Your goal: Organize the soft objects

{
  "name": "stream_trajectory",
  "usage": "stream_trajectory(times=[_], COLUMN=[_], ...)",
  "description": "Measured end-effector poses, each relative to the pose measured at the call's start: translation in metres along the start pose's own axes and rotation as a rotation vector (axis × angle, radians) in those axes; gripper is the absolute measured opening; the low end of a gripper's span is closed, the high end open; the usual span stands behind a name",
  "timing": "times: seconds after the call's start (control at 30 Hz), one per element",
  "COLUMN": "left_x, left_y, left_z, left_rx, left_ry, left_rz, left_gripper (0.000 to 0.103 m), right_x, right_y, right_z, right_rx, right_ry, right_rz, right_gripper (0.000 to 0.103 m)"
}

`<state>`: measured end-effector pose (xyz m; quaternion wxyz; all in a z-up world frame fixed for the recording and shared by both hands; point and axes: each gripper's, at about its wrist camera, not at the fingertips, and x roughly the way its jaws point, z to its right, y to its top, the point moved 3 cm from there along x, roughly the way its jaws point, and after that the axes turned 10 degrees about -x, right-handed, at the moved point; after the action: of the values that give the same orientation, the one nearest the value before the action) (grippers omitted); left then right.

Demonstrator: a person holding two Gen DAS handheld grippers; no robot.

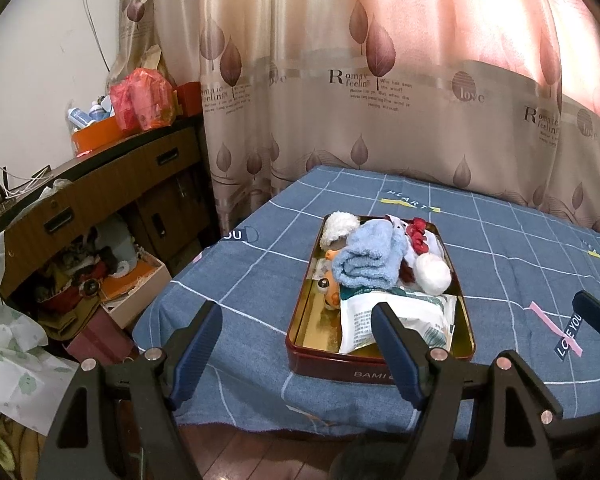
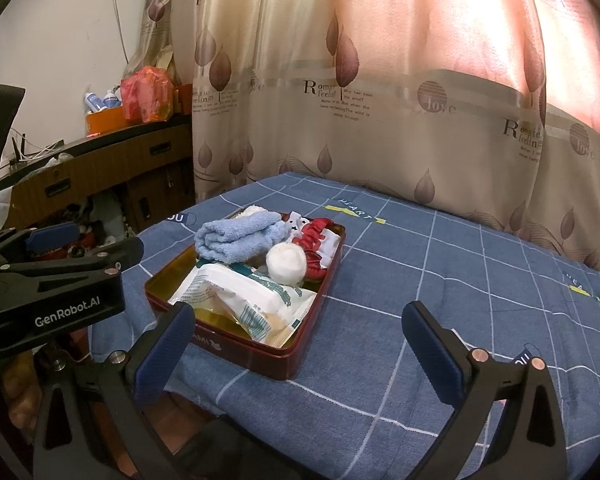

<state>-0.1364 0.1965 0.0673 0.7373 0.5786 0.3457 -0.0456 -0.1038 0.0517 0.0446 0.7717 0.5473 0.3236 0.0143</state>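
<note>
Left gripper spread wide and empty at the bed's near edge, red tin on the blue checked bedspread holding rolled blue towel, white ball, tissue pack, right gripper likewise parted, empty

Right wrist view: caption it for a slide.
Both grippers open and empty before a red tin packed with a blue towel, white ball and wipes packet.

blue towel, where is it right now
The rolled blue towel lies on the pile in the red tin, toward its far end, beside the white ball and above the white packet.
</note>
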Motion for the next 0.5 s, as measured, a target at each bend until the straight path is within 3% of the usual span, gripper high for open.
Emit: stream_trajectory(times=[0.5], left_x=[0.0025], left_y=[-0.0032], left_z=[-0.0020], left_rx=[0.011], left_ry=[-0.004], left_rz=[-0.007], left_gripper=[0.079], right_x=[0.0006], right_y=[-0.0001], right_z=[0.0010], right_rx=[0.003], right_ry=[0.005], right_rz=[0.001], right_gripper=[0.103])
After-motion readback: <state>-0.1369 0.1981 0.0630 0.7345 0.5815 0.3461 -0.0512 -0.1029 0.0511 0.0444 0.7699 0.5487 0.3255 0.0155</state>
